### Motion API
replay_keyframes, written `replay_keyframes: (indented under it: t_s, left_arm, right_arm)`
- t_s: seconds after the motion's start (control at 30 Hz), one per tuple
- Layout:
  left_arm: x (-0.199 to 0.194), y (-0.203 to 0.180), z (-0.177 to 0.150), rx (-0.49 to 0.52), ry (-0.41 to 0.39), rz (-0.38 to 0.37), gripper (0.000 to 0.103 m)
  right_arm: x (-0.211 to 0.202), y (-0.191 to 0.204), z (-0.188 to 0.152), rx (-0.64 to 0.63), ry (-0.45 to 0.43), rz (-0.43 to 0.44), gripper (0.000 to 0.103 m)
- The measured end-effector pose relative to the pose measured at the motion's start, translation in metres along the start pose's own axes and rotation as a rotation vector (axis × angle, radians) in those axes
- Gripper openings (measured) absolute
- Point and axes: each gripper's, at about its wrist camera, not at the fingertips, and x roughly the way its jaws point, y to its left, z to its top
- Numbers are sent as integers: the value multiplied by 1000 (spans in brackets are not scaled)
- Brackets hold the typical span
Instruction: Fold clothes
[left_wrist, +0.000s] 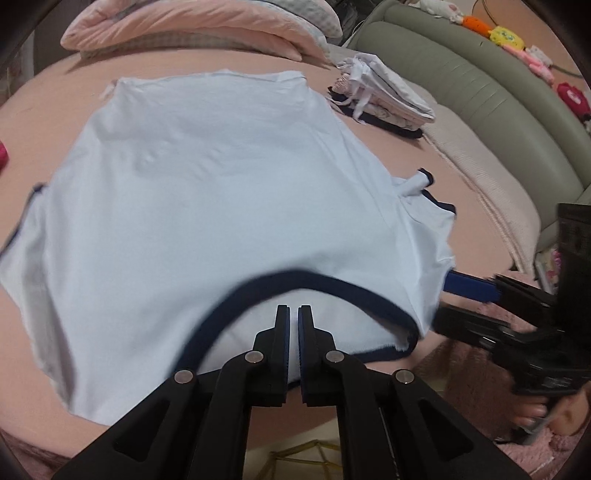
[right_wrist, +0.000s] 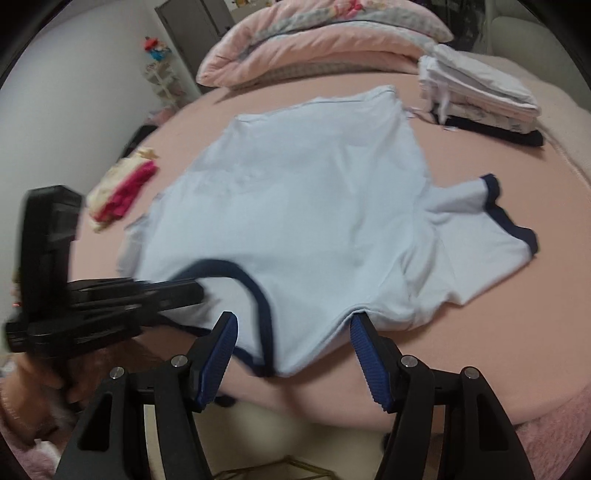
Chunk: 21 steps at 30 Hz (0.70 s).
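The left claw (left_wrist: 293, 314) is closed with nothing between its pads, poised over the navy collar (left_wrist: 295, 280). The right claw (right_wrist: 293, 332) stands wide open at the near shoulder of the pale blue T-shirt (right_wrist: 306, 206), which lies spread flat on the pink bed (right_wrist: 517, 295); whether a pad touches cloth is hard to tell. The shirt looks light, limp and likely to slide, so pinching a shoulder seam or hem seems best. Only the right view shows the pink-and-cream clothes (right_wrist: 122, 192); only the left shows the sofa (left_wrist: 480, 96). Both show the folded stack (left_wrist: 384, 99).

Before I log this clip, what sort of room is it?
Most likely a bedroom: a light blue T-shirt lies spread on a pink-sheeted bed, with folded bedding at the far end and a stack of folded clothes beside it.
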Motion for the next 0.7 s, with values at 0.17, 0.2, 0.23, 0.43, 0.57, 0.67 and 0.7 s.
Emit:
replay_keyframes:
  t_s: [0.17, 0.2, 0.23, 0.43, 0.57, 0.67, 0.7]
  left_arm:
    - [6, 45, 10, -96, 75, 169, 10]
    - [11, 55, 9, -107, 113, 181, 10]
    - [10, 59, 7, -106, 134, 179, 10]
    - [-13, 69, -21, -68, 182, 127, 11]
    - [-53, 122, -28, -283, 59, 113, 11]
    - [-71, 175, -32, -491, -19, 130, 11]
    - [-69, 187, -34, -534, -15, 107, 11]
  right_arm:
    - [-19, 6, 11, -13, -38, -30, 64]
    - [-10, 3, 14, -18, -8, -89, 64]
    - [2, -1, 17, -23, 32, -145, 64]
    - [40, -4, -4, -78, 227, -276, 65]
    - [29, 13, -10, -132, 254, -295, 65]
    - [20, 23, 5, -114, 201, -260, 65]
    - [20, 25, 12, -102, 184, -246, 65]
